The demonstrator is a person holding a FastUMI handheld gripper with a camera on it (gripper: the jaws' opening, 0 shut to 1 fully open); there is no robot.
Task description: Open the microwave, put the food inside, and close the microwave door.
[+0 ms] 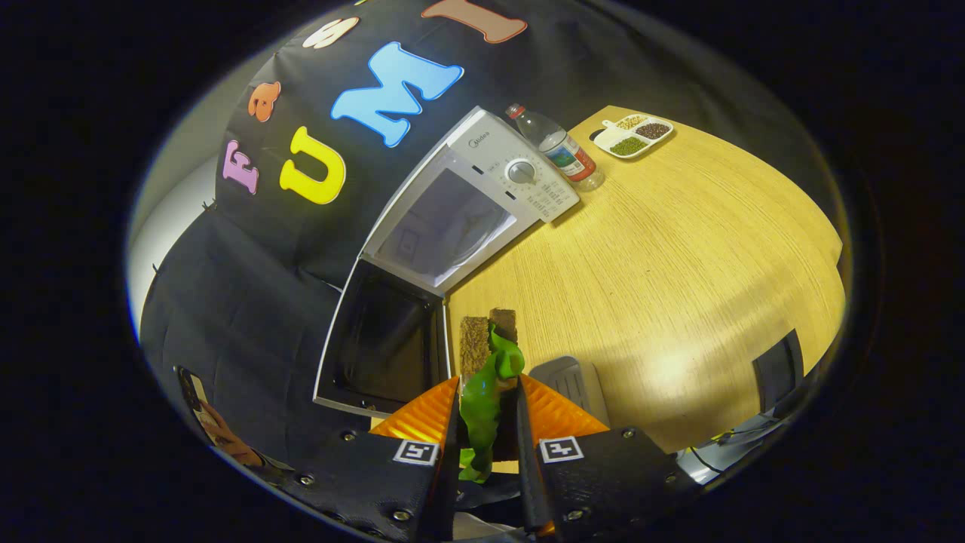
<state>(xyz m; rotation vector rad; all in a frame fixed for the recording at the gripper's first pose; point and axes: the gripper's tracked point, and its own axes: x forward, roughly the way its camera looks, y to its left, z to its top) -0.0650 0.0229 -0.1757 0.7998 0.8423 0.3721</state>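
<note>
My gripper (490, 335) is shut on a green piece of toy food (486, 400), which is pinched upright between the two fingers and sticks out a little past them. It hangs above the wooden table (678, 264). Just ahead of the fingers stands the white microwave (520, 173). Its dark-windowed door (377, 347) is swung wide open toward me. The pale cavity (445, 226) is exposed beyond the fingertips. The food is outside the cavity, close to the open door's edge.
A plastic water bottle (562, 151) stands right beside the microwave's control panel. Farther off is a white sectioned dish (633, 136) of beans. A grey object (569, 381) lies near my fingers. A person's hand (222, 437) holds a phone by the booth wall.
</note>
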